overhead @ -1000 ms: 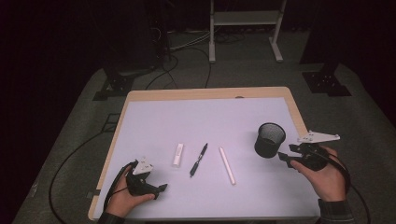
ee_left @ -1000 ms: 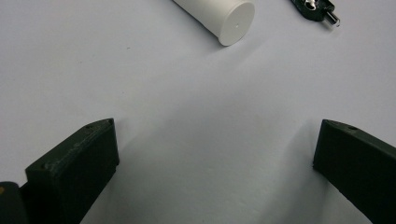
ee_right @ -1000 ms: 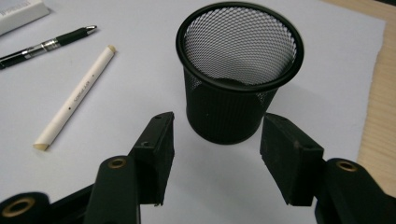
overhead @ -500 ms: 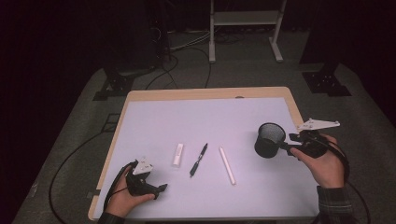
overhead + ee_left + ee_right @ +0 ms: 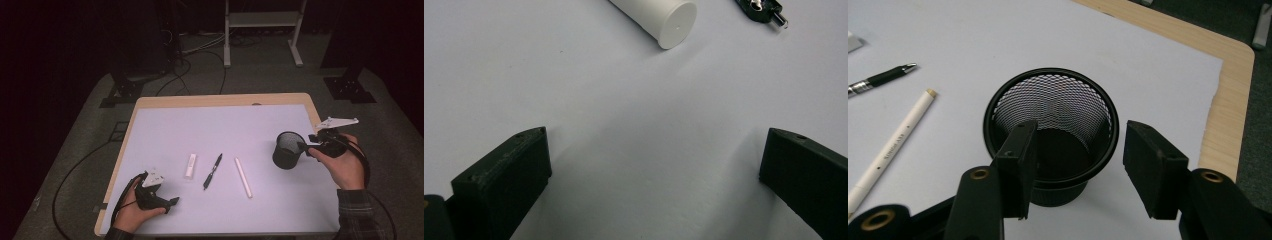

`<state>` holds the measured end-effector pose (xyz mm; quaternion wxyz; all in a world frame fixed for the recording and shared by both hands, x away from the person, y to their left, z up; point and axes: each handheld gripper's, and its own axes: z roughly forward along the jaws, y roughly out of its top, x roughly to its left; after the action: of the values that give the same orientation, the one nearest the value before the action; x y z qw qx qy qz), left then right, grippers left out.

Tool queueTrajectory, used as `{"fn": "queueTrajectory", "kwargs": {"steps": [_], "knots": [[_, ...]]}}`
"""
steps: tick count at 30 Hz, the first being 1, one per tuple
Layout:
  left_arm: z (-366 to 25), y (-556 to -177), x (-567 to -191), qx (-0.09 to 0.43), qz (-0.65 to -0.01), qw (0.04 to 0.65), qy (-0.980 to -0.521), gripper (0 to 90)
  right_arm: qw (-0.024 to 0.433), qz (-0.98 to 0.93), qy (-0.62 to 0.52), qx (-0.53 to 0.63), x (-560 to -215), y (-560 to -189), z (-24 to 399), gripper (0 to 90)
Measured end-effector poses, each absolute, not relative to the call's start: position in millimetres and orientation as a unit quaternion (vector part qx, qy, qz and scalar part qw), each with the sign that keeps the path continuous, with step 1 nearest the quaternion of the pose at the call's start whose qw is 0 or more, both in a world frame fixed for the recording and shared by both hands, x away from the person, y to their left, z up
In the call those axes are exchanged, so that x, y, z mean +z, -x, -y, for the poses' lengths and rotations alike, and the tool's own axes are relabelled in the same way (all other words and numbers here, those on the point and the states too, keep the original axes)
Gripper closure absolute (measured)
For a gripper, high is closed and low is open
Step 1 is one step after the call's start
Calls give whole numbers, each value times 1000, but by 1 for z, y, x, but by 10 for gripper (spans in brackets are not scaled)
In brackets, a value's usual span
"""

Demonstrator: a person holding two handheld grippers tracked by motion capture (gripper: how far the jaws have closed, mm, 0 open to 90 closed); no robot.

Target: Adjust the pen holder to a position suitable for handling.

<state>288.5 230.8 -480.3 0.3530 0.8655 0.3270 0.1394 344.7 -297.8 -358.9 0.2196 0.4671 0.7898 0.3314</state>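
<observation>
The cup could tip over.
The right hand-held gripper (image 5: 1075, 165) has been closing astride the rim of the mesh cup (image 5: 1050, 132), not yet pinching; a bump topples it toward the pens.

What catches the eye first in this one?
The black mesh cup at the table's right, with the right gripper straddling its rim, one jaw inside and one outside, just closing. Three slim things lie mid-table: a white tube, a black pen and a white stick.
</observation>
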Motion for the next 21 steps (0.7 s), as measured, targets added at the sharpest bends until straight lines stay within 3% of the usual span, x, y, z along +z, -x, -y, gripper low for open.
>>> {"fn": "queueTrajectory", "kwargs": {"steps": [21], "knots": [[-231,-289,-480,140,-327,353,-866,0,190,-802,-482,297,-376,-392,300,540]]}}
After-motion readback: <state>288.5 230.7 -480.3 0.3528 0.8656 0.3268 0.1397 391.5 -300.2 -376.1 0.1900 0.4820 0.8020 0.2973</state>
